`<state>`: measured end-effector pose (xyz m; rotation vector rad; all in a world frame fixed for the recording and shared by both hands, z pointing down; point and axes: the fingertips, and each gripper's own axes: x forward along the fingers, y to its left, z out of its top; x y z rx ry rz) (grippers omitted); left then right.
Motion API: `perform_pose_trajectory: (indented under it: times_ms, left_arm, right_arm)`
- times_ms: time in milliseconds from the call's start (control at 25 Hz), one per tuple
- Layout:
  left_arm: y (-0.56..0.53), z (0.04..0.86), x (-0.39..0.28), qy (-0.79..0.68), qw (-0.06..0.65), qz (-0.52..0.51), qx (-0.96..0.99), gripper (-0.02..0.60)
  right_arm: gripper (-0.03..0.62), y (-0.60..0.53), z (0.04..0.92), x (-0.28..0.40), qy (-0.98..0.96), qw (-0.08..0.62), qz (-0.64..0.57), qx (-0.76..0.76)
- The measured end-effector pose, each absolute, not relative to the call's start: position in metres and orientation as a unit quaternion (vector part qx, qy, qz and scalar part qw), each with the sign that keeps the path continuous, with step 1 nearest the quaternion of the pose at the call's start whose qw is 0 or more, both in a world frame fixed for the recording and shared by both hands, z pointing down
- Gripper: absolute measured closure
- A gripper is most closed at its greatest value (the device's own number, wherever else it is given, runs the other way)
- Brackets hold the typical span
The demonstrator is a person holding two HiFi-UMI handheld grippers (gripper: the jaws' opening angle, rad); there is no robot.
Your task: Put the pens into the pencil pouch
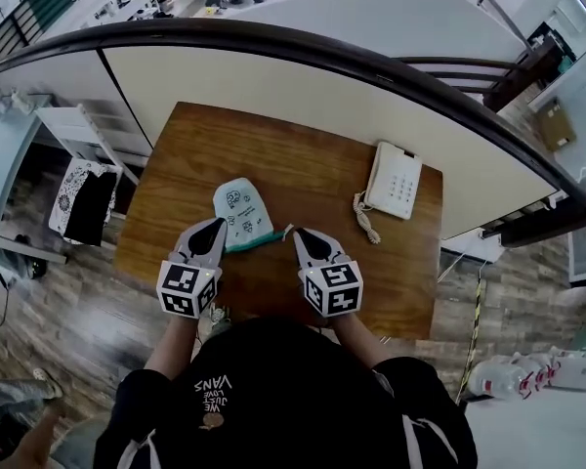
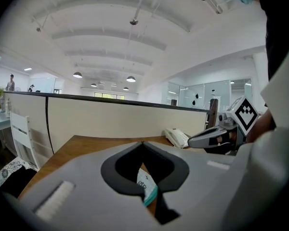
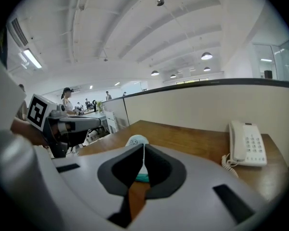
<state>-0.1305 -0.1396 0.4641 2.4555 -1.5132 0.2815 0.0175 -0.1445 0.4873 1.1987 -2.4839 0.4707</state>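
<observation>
A mint-green pencil pouch (image 1: pixel 240 213) with a teal zipper edge lies on the wooden table (image 1: pixel 303 149), in front of both grippers. My left gripper (image 1: pixel 218 225) hovers at the pouch's left side with its jaws shut and nothing between them; a strip of the pouch (image 2: pixel 145 185) shows below them. My right gripper (image 1: pixel 297 234) is shut too, its tip at the right end of the teal edge; whether it pinches that edge I cannot tell. The pouch (image 3: pixel 136 140) lies just beyond those jaws. No pen is in view.
A white desk telephone (image 1: pixel 394 181) with a coiled cord sits at the table's right. A cream partition wall (image 1: pixel 303 76) runs along the table's far edge. A white chair (image 1: pixel 83 130) stands to the left of the table. My body is at the near edge.
</observation>
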Motion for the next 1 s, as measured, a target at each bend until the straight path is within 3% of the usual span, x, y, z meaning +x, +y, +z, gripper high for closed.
perform_pose_trajectory:
  times_ms: [1000]
  left_arm:
    - [-0.114,0.471,-0.12,-0.561,0.129,0.084,0.813,0.571]
  right_arm:
    - [0.582,-0.142,0.491,0.017,-0.902,0.187,0.139,0.363]
